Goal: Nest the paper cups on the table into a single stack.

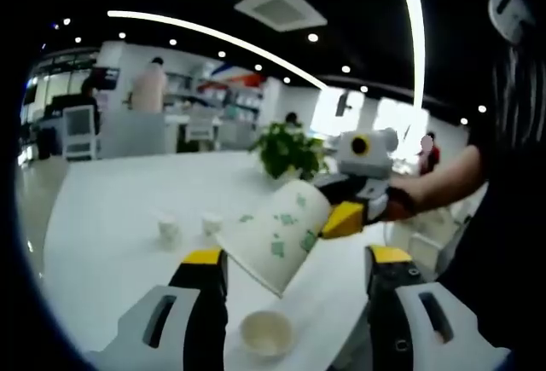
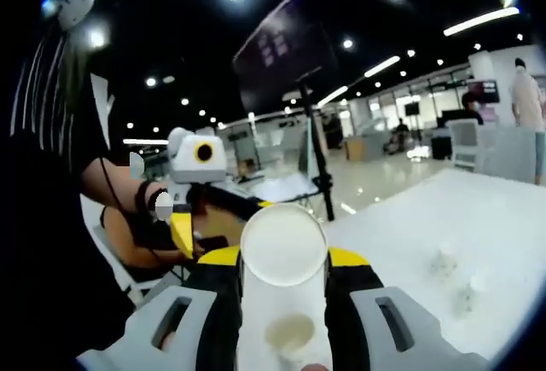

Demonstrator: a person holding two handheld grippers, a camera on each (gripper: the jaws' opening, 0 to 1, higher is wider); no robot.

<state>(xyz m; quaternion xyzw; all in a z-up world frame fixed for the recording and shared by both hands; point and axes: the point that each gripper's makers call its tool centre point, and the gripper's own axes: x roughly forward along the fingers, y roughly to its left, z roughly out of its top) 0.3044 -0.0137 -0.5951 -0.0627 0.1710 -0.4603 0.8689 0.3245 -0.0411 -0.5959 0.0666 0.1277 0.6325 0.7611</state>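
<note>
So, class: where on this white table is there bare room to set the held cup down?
Free: the wide white table left of the two small far cups, and behind them toward the plant. Crowded: the near edge, where an upright cup sits between the left gripper jaws, under the held cup.

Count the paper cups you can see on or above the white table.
4: one held cup in the right hand-held gripper, one near cup below it, two far cups.

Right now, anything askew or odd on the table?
Only the held paper cup: the right gripper grips it tilted in mid-air, above the upright cup. Two more cups stand upright on the table.
</note>
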